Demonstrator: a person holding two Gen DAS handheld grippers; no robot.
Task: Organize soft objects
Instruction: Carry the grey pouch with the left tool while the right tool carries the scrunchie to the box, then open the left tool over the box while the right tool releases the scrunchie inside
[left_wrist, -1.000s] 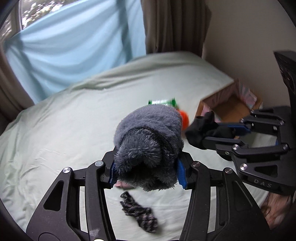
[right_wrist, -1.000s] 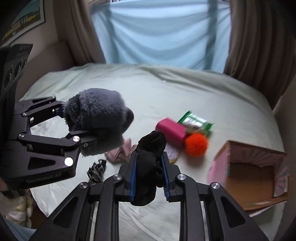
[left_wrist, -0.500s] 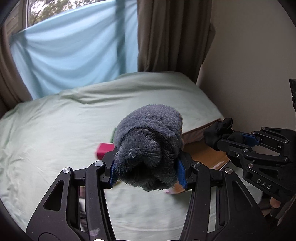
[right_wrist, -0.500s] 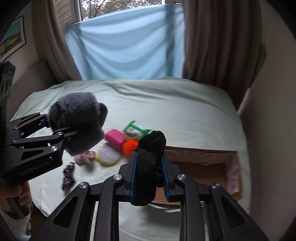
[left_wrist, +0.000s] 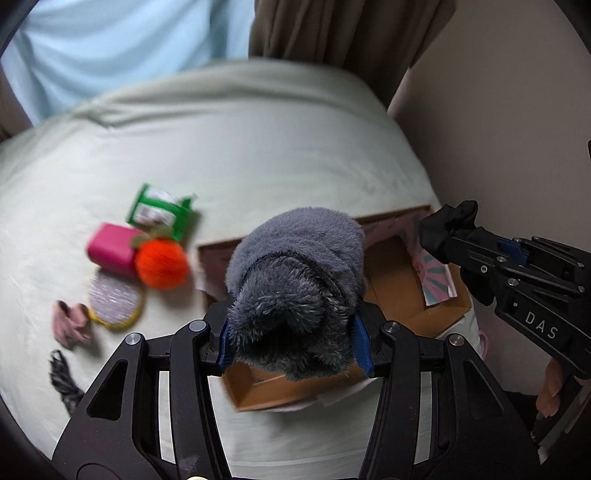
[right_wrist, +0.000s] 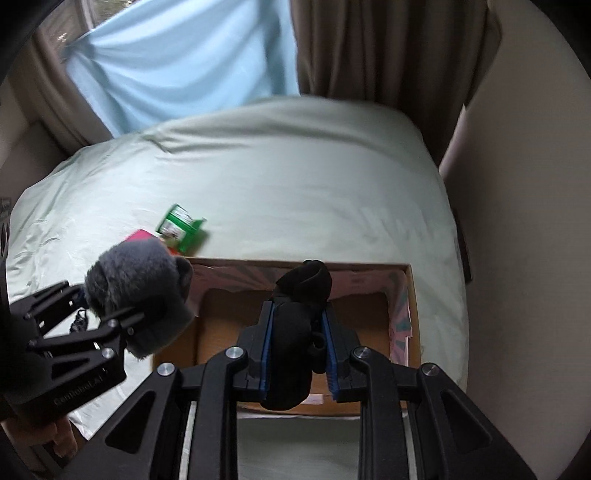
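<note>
Both soft loads now over box (right_wrist: 400, 295) (open-topped)

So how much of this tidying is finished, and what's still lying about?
Nothing visibly packed yet: what shows of the cardboard box floor is bare. In hand: the left gripper clamps a fluffy grey item, the right gripper a black cloth, both above the box. Left on the bed: an orange pompom, a pink scrap and a dark patterned piece.

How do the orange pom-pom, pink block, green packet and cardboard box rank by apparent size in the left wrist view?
1. cardboard box, partly hidden
2. green packet and pink block, too alike to rank
3. orange pom-pom, close behind
</note>
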